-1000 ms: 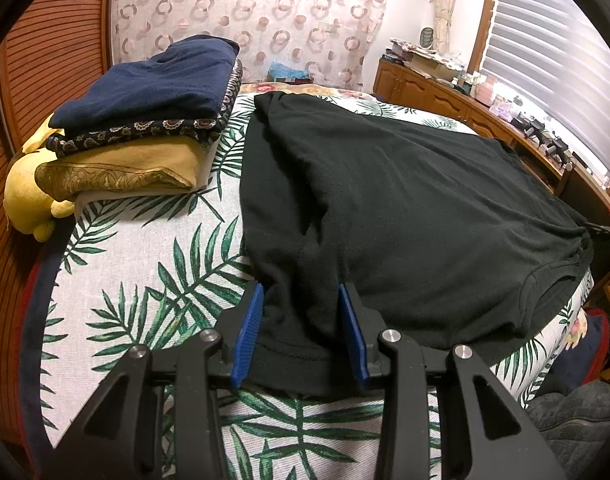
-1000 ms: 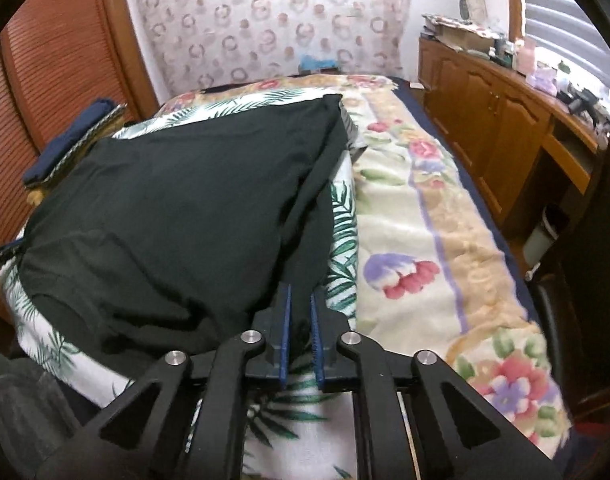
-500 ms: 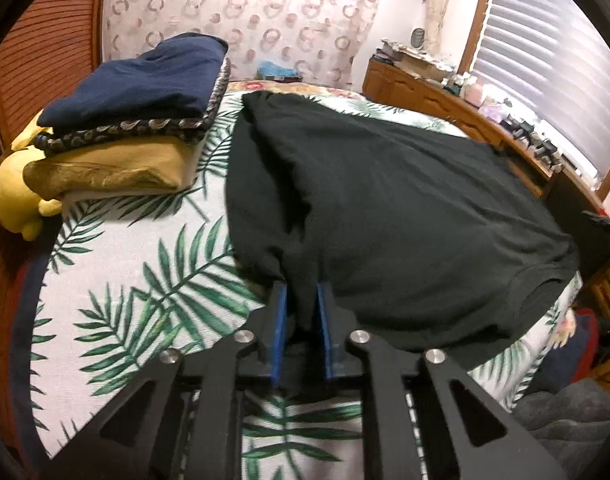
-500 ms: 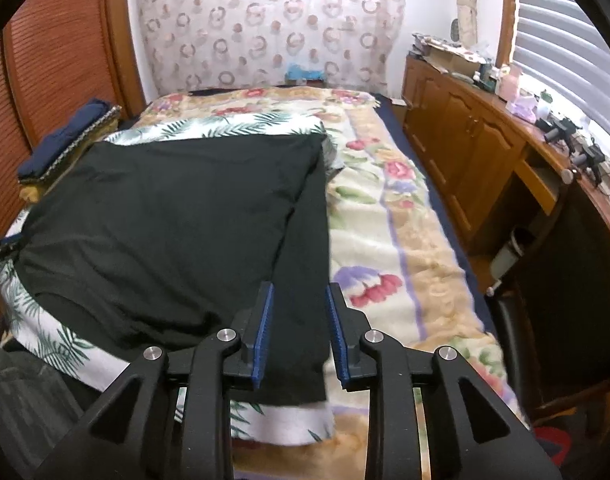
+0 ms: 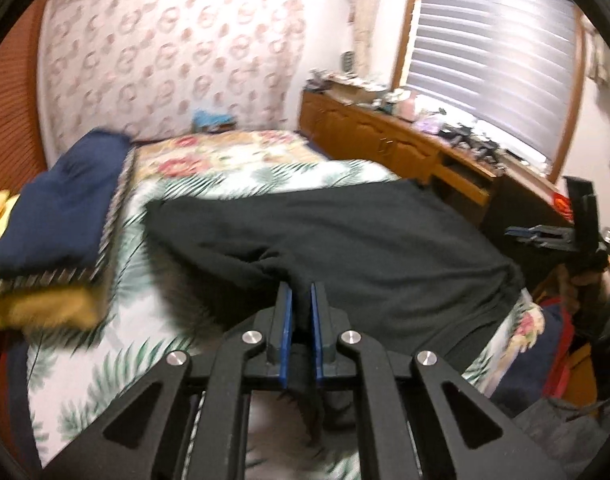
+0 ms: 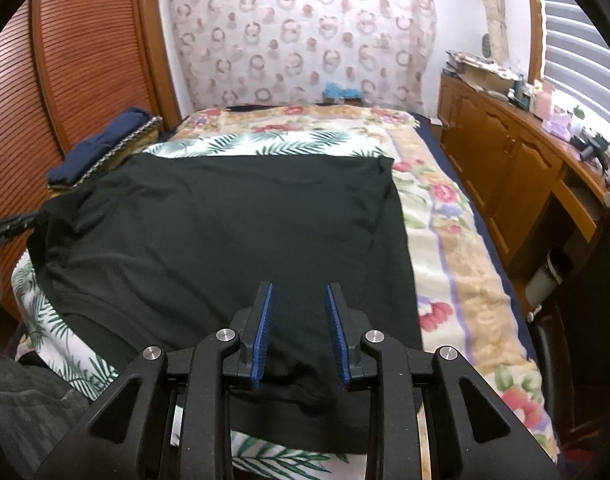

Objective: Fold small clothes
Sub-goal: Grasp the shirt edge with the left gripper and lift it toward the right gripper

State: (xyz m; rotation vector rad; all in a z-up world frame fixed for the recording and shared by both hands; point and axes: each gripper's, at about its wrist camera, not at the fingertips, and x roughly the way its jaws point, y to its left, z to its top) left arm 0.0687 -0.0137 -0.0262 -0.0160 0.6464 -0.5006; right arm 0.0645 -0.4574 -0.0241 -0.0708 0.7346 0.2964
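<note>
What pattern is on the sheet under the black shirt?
Green palm leaves on white, clearest in the right wrist view.

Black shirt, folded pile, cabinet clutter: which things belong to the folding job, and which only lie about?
Belongs to the job:
- black shirt
- left gripper, shut on its edge
- right gripper, open above it

Only lying about:
- folded navy garment on the pile
- yellow fabric beneath
- cabinet clutter

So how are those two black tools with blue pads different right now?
The left tool is shut, pinching a bunched edge of the black shirt and lifting it; the right tool has just opened and grips nothing. The left's pads nearly meet; the right's stand apart above flat cloth. Both share the same build.
</note>
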